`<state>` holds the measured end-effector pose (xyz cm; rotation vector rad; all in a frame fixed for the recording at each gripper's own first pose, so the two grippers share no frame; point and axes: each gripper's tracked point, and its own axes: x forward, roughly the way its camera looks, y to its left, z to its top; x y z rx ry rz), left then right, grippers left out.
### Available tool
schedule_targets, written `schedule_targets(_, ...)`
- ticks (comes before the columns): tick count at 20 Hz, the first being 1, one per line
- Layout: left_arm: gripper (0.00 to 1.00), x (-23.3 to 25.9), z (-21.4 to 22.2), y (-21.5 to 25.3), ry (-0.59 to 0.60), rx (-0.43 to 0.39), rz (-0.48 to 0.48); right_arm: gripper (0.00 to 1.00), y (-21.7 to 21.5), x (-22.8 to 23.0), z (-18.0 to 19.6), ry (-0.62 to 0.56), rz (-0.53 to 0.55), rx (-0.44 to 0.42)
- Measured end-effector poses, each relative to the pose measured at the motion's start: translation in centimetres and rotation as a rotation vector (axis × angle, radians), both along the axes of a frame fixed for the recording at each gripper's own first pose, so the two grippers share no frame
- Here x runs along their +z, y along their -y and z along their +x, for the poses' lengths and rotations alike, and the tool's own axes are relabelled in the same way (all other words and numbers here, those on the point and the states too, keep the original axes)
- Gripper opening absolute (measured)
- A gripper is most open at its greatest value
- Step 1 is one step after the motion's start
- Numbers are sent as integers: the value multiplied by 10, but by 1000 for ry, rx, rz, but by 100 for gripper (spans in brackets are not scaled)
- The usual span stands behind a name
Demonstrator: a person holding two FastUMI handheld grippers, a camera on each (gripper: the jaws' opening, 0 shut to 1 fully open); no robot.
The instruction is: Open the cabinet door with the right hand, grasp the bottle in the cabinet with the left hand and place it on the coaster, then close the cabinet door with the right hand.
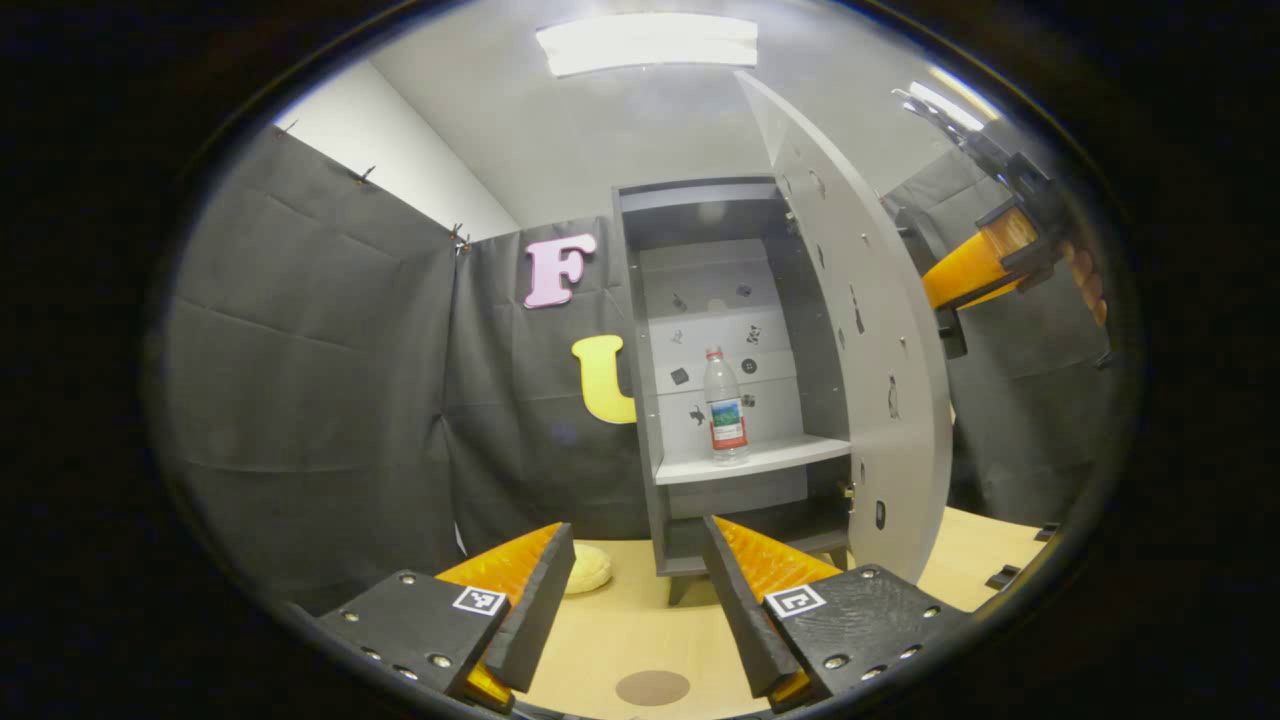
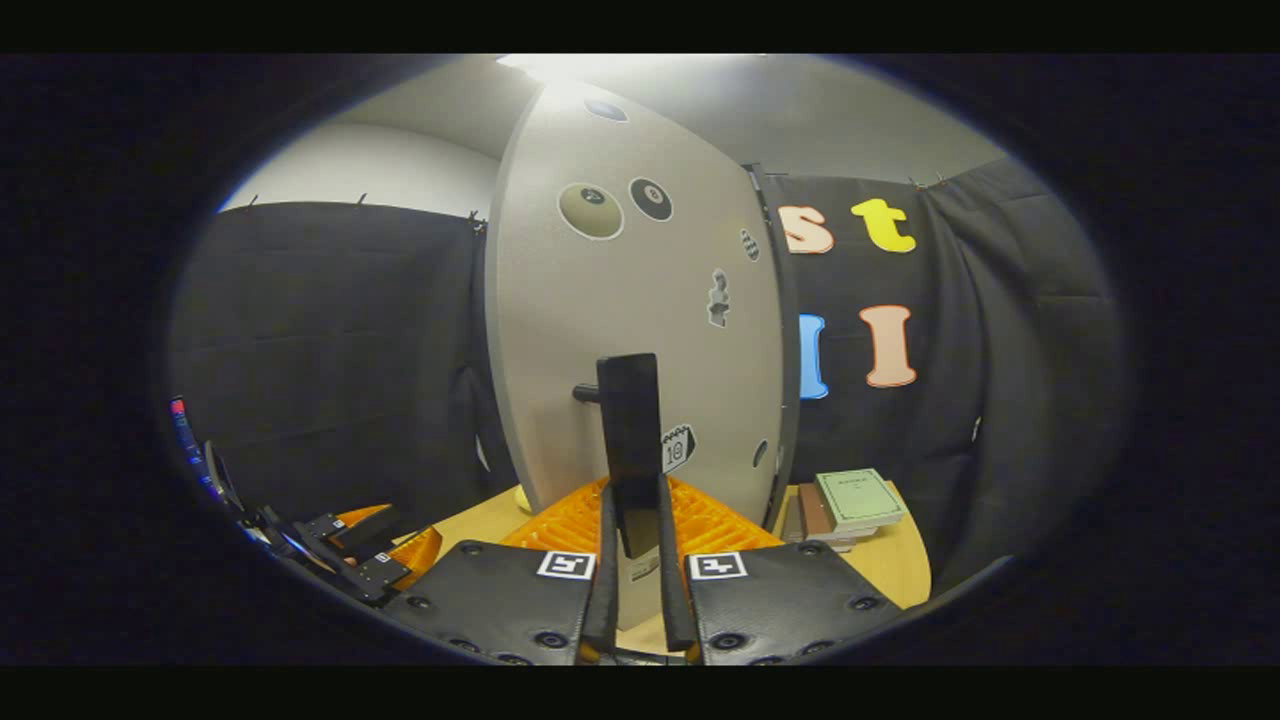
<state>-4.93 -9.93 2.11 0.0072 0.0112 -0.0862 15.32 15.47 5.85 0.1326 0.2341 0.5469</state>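
The grey cabinet point(image 1: 640, 400) stands open, and its door point(image 1: 860, 350) is swung out to the right. A clear plastic bottle point(image 1: 726, 410) with a red and green label stands upright on the middle shelf point(image 1: 770, 458). My left gripper point(image 1: 635, 590) is open, low over the table and well short of the bottle. A round brown coaster point(image 1: 652, 687) lies on the table between its fingers. In the right gripper view, my right gripper point(image 2: 636, 575) is shut on the door's black handle point(image 2: 628, 420), against the door's outer face point(image 2: 640, 280). That right gripper point(image 1: 1000, 250) also shows behind the door edge.
A yellow rounded object point(image 1: 588, 570) lies on the wooden table point(image 1: 620, 630) left of the cabinet's foot. A stack of books point(image 2: 850, 500) sits on the table right of the door. The left gripper point(image 2: 350, 545) appears low at the left of the right gripper view.
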Motion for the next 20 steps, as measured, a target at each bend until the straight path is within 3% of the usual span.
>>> schedule_targets(5, 76, 10, -6, 25, 12, -33, 6, 15, 33, -2, 13, 30, -39, -141)
schedule_targets(8, 78, 15, -14, 46, 16, -51, 2, 17, 66, -2, 22, 70, -126, -255)
schedule_targets(12, 78, 28, -17, 65, 30, -59, 16, 19, 53, 3, 7, 61, -25, -166)
schedule_targets(14, 76, 41, -20, 75, 53, -61, 28, 17, 69, 2, 1, 84, -50, -189)
schedule_targets(18, 76, 53, -7, 96, 55, -89, 38, 27, 105, 1, -13, 125, -58, -244)
schedule_targets(19, 76, 55, 0, 103, 45, -96, 37, 38, 114, -1, -12, 124, -39, -258)
schedule_targets(20, 76, 54, 6, 109, 35, -104, 36, 61, 121, 0, -14, 125, -15, -274)
